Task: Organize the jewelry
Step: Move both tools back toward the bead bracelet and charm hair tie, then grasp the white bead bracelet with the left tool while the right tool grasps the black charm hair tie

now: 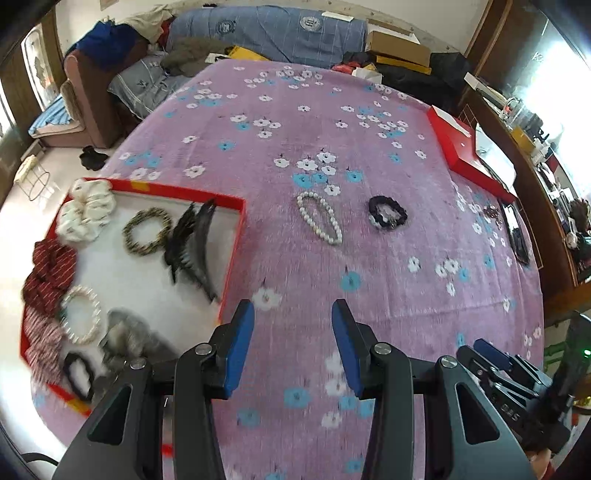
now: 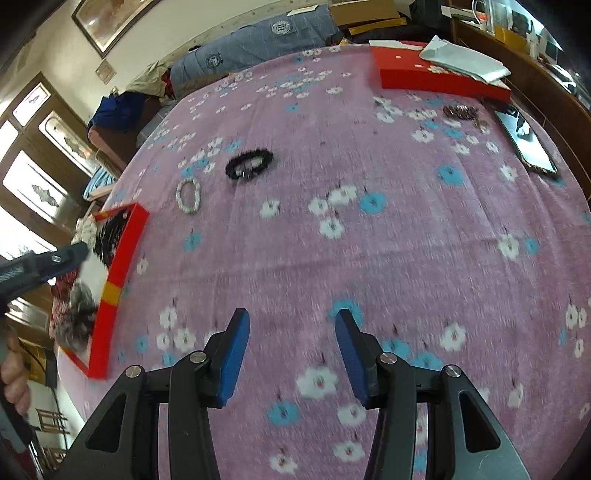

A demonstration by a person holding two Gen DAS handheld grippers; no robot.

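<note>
Overhead, floral pink bedspread (image 1: 369,280) (cluttered bedroom), red tray (image 1: 236,236)

pale wall (image 2: 147,44), framed picture (image 2: 107,18), cluttered sofa (image 1: 266,33), glass-doored cabinet (image 2: 40,147).

Pearl bracelet (image 1: 320,218) and black scrunchie (image 1: 388,213) flat on bedspread, beside filled red tray (image 1: 232,254)
</note>
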